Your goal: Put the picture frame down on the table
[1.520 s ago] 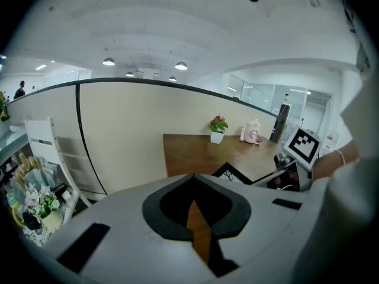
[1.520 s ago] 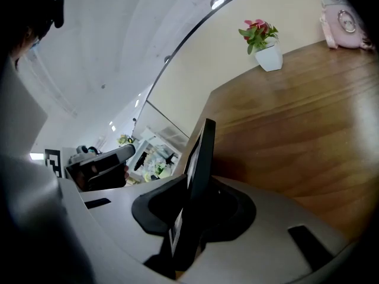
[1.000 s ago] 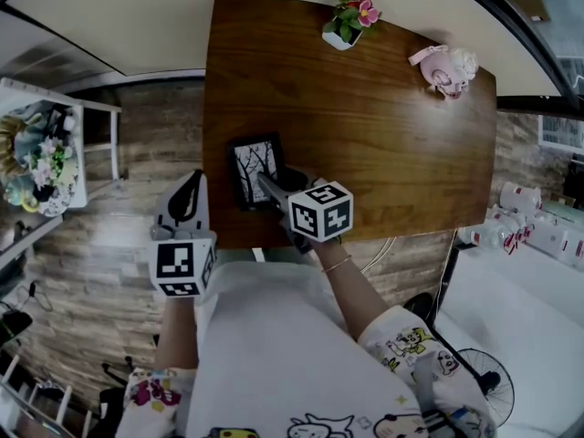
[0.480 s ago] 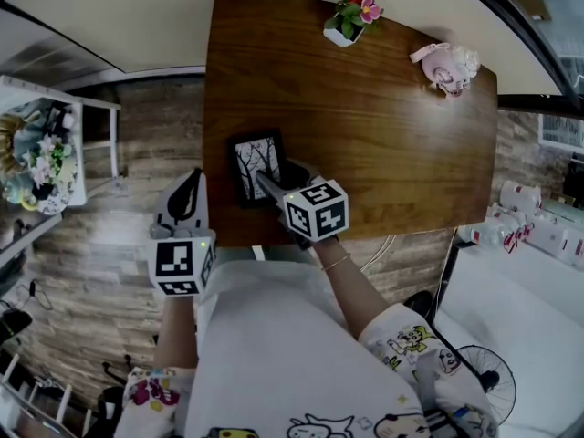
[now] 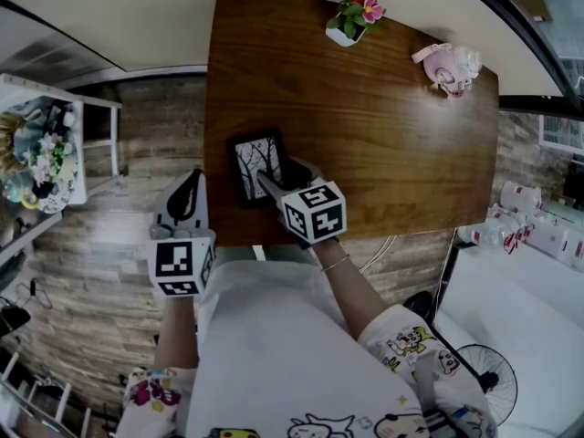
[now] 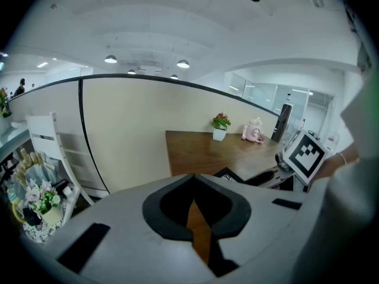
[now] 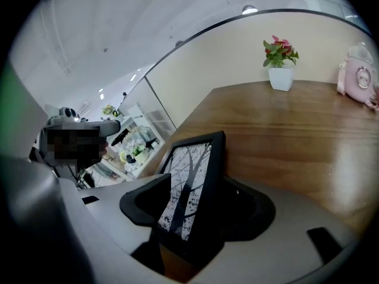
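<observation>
Right gripper: jaws have just been opening and stand wide, with the black picture frame, tree print facing out, tilted between them at the near edge of the wooden table; its lower edge is hidden. Left gripper: jaws closed together on nothing, off the table's left side, well apart from the frame. Far beyond the right jaws: potted flower, pink clock

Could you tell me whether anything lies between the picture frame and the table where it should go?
Nothing visible does. The picture frame stands between the right gripper's jaws, which have just been opening, over bare table; the flower pot and pink ornament stand far off.
</observation>
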A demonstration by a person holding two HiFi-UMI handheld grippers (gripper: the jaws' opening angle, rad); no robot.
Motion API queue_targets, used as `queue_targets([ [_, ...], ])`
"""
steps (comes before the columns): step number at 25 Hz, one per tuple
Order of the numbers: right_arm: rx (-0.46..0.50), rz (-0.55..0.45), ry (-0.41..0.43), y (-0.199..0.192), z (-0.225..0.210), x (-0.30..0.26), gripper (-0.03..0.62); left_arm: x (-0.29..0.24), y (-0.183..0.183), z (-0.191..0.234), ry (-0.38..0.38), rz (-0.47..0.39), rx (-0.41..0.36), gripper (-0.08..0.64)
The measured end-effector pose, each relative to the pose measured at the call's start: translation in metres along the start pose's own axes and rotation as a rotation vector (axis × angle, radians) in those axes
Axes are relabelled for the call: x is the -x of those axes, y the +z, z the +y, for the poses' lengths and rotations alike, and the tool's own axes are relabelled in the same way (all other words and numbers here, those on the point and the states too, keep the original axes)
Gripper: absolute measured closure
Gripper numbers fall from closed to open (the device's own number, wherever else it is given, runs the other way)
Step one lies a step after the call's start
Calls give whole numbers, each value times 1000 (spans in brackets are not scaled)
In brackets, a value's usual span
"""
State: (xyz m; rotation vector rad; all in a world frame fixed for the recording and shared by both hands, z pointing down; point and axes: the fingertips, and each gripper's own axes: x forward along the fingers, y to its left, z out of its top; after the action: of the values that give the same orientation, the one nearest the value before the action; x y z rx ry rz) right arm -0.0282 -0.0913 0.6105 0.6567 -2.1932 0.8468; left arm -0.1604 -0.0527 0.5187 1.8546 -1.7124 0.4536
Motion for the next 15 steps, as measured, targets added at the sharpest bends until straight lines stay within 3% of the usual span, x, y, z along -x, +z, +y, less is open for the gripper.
queue_targets([
  [15,11,1,-12,-2,-1,4,359,3,2,0,5,-19,1,557],
])
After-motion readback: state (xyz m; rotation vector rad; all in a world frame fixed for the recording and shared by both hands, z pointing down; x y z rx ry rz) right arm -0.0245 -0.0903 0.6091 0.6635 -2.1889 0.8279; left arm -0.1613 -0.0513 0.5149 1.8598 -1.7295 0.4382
